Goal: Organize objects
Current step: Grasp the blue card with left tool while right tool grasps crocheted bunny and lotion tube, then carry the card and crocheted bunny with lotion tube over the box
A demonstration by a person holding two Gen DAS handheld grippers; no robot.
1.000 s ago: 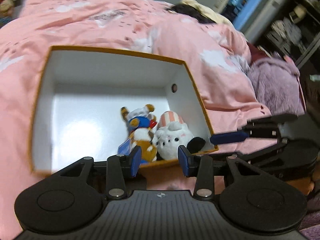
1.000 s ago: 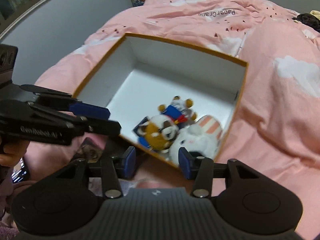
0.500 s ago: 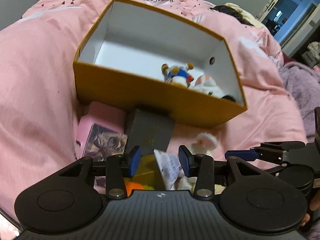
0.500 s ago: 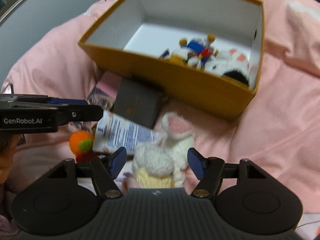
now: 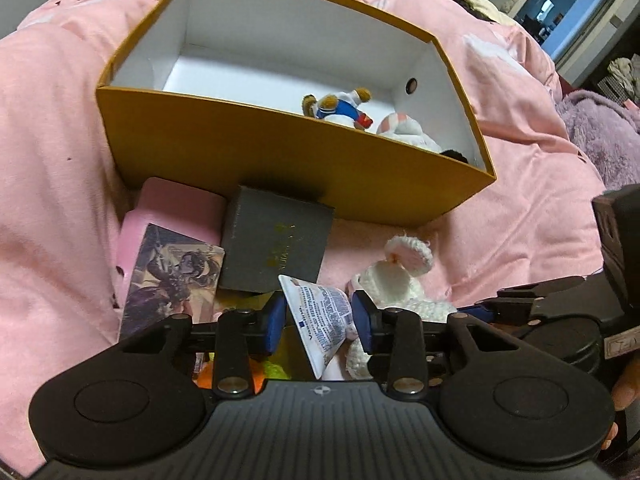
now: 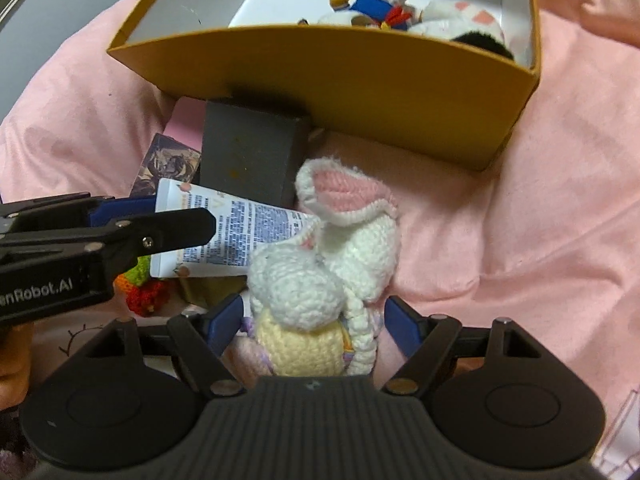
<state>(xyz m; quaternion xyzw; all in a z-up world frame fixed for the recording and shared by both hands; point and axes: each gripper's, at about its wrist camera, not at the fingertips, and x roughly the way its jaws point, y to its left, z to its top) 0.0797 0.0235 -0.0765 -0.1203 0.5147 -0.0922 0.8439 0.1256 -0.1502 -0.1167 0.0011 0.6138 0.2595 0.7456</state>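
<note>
Both grippers have dropped from above the box toward the loose things lying in front of it, so each can take one item.

Left wrist view: the left gripper point(image 5: 319, 322) sits at lower centre with the flat end of a white tube point(image 5: 320, 316) between its blue pads. Its jaws have just been closing, and the pads look close to the tube's sides, but whether they press on it yet I cannot tell. Above it a dark grey case point(image 5: 276, 248) leans against the yellow box point(image 5: 280, 160), which fills the upper middle of the frame. A pink case point(image 5: 176, 204) with a picture card point(image 5: 172, 280) on it lies at left centre, and a crochet rabbit point(image 5: 400, 276) lies right of the tube. Two plush toys point(image 5: 360, 114) already sit in the box's right corner, which suggests the box is where everything is meant to go. At the right edge the right gripper's arm shows, with a person's hand point(image 5: 622, 388) behind it.

Right wrist view: the right gripper point(image 6: 314, 320) at lower centre straddles the rabbit point(image 6: 304, 292). Its jaws have just been opening and stand spread, with clear gaps either side of the body, seemingly widened to fit that bulky shape. The tube point(image 6: 236, 236) lies left of centre with the left gripper point(image 6: 160, 220) reaching onto it from the left edge. An orange and green knit piece point(image 6: 140, 280) peeks out below that.
</note>
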